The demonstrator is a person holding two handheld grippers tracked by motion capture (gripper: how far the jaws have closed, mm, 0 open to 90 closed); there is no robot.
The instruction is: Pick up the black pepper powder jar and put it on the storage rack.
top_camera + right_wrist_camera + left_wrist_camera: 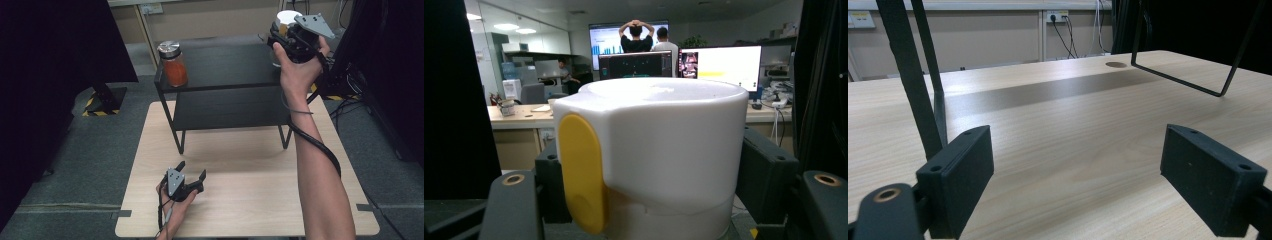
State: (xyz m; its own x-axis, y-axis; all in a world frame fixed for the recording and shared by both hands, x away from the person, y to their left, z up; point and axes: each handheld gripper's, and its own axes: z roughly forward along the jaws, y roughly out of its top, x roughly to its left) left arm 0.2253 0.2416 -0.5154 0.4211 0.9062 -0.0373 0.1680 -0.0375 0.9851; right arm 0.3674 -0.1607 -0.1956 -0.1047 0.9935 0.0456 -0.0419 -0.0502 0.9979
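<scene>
Two tools we hold: the right tool [280, 37] clenches the white container [659, 150] at two o'clock over the black shelf [220, 65], the left tool [192, 170] rests released on the tabletop [250, 200].

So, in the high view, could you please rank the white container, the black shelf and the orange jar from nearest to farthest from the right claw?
1. White container, gripped in the right claw.
2. Black shelf, just below.
3. Orange jar, at the shelf's far left corner.
</scene>
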